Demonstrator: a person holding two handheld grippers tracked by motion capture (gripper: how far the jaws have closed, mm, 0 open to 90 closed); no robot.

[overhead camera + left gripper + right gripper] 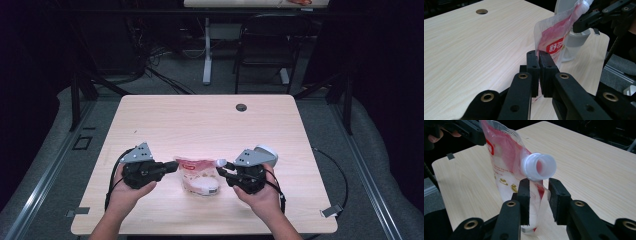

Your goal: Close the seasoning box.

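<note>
Left tongs (pixel 539 53) clamped pouch (pixel 199 176) edge; right tongs (pixel 539 182) open around its uncapped spout (pixel 539 167). Pouch lifted, nothing poured yet, apparently.

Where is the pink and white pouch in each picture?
High view: the pouch sits low in the middle, between the two hand-held grippers.
Left gripper view: the pouch stands right of center, its edge pinched in the shut jaws.
Right gripper view: the pouch is center-left, with its open white spout above the jaws.
Shared landmark: the wooden table.
</note>
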